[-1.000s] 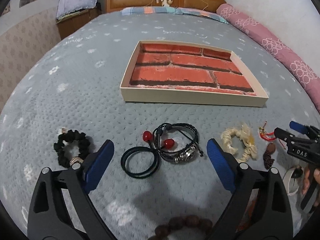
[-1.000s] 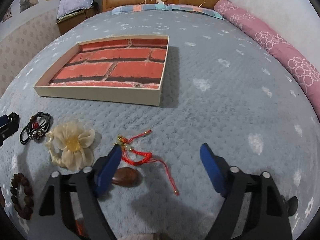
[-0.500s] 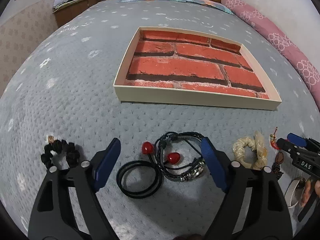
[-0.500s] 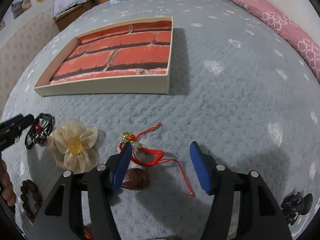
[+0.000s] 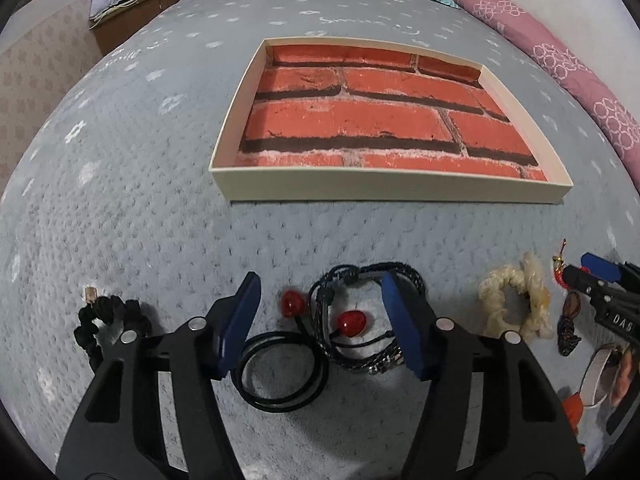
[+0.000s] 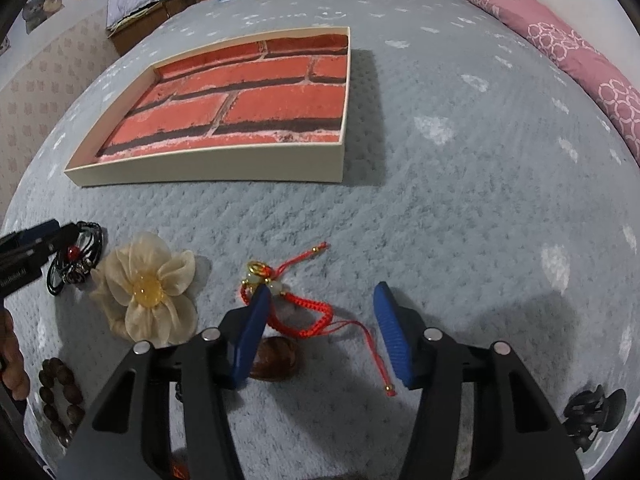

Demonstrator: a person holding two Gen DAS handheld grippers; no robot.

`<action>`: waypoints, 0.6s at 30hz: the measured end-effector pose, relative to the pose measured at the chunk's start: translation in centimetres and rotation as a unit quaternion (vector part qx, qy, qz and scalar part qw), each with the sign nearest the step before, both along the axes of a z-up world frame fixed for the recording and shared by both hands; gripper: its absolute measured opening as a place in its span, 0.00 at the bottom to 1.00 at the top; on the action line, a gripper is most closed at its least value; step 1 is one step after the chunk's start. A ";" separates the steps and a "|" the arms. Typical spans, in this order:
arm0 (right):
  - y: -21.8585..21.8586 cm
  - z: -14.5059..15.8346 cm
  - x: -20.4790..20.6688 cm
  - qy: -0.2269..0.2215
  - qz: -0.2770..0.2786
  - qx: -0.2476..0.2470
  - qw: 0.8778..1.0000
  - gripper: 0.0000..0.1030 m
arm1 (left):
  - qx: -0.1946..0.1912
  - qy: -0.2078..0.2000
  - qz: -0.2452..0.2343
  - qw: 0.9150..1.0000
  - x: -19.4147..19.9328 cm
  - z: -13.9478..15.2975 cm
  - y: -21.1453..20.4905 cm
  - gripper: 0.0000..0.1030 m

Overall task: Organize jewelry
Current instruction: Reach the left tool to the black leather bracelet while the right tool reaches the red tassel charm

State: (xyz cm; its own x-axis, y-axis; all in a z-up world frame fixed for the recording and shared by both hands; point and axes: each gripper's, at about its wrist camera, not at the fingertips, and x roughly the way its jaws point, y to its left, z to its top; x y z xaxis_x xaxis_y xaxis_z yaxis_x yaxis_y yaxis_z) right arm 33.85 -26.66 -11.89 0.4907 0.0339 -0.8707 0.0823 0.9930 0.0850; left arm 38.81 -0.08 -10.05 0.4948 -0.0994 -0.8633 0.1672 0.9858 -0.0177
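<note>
Two grippers hover low over a grey bedspread [image 6: 460, 208]. The left gripper [image 5: 320, 320], its blue pads apart, straddles a black braided bracelet bundle [image 5: 360, 320] with two red beads, beside a black cord loop [image 5: 280, 368] at six o'clock. The right gripper [image 6: 320, 328], also spread, brackets one red knotted cord charm [image 6: 300, 312] above a brown stone [image 6: 276, 356]. One brick-lined tray [image 6: 208, 168] sits at twelve o'clock. One cream flower scrunchie [image 6: 148, 288], one black scrunchie [image 5: 108, 320], one wooden bead bracelet [image 6: 60, 392] and one black claw clip [image 6: 592, 416] lie around. "DAS" reads on the right gripper's side.
</note>
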 end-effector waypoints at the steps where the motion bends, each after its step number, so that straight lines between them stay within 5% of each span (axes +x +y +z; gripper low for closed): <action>1: 0.1 0.0 0.0 -0.003 0.001 -0.004 1.000 0.52 | -0.003 -0.002 -0.002 1.000 -0.2 -0.2 -0.1 0.60; 13: 1.2 -0.5 -0.2 -0.022 0.004 -0.042 0.999 0.46 | 0.004 -0.006 0.003 1.000 -0.5 -1.6 -0.5 0.41; 18: 1.4 -0.6 -0.3 -0.032 0.007 -0.044 0.998 0.27 | 0.014 -0.006 0.003 1.000 -0.1 -1.8 -1.0 0.34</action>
